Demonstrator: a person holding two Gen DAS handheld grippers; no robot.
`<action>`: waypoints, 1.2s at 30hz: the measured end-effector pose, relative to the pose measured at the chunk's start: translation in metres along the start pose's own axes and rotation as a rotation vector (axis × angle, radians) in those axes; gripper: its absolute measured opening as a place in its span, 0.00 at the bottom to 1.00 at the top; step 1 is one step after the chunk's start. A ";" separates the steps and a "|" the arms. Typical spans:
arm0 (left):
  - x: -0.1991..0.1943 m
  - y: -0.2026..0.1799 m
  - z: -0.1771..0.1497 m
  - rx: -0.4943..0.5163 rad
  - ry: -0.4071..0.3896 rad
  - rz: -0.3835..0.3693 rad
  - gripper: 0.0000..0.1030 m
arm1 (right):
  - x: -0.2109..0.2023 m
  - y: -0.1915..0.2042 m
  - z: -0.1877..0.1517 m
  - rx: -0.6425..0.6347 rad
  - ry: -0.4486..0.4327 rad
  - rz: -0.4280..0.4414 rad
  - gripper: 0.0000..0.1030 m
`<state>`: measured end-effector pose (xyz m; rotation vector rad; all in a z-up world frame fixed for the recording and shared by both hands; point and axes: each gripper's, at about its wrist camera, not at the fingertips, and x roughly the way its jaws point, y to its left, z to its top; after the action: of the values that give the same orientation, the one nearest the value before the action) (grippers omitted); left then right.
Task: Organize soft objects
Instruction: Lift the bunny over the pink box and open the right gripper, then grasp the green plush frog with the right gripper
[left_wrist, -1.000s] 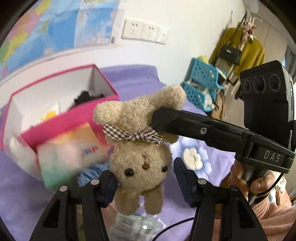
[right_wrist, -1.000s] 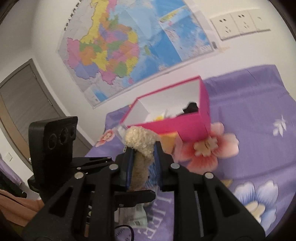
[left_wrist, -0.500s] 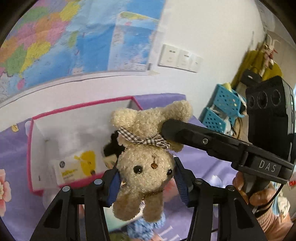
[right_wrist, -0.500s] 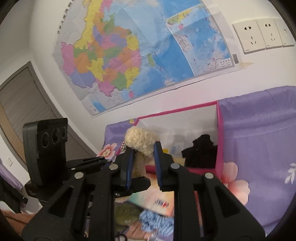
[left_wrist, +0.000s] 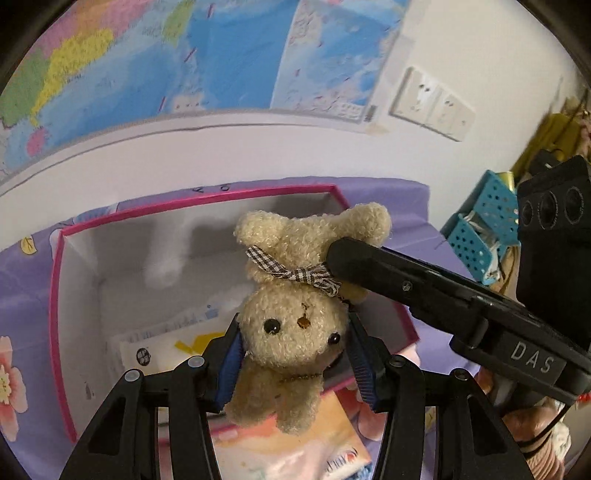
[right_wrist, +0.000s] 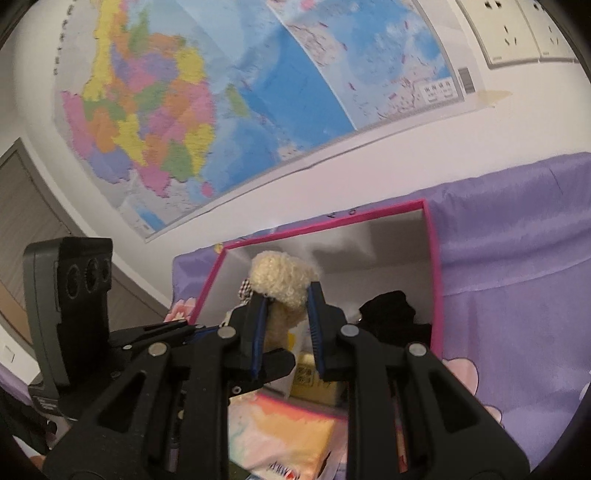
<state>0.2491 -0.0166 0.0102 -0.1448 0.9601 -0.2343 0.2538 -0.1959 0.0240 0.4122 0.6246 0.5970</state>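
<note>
Plainly, "DAS" is the one marking we can read, moulded on the right tongs (left_wrist: 334, 254) where they cross the left wrist view. Both tongs have the plush bear (left_wrist: 295, 306), held upside down above the pink box (left_wrist: 55, 280): the left tongs (left_wrist: 295, 354) have just closed onto its head, pads pressing each side, and the right tongs pinch one leg, nearly closed. Inside the box we see a yellow-and-white packet (left_wrist: 177, 343) and something black (right_wrist: 388, 310) — its print and shape too blurred to make out. A pastel pack (right_wrist: 280, 435) lies in front, partly hidden.
</note>
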 end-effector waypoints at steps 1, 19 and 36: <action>0.004 0.001 0.002 -0.004 0.008 0.004 0.51 | 0.004 -0.001 0.001 0.003 0.002 -0.008 0.23; -0.013 0.006 -0.017 0.014 -0.037 0.020 0.59 | -0.022 -0.016 -0.001 -0.030 -0.066 -0.186 0.40; -0.117 0.009 -0.124 0.031 -0.174 -0.143 0.59 | -0.107 0.023 -0.069 -0.097 0.018 0.094 0.43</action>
<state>0.0834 0.0204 0.0302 -0.2022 0.7731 -0.3624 0.1303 -0.2331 0.0297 0.3466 0.5931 0.7184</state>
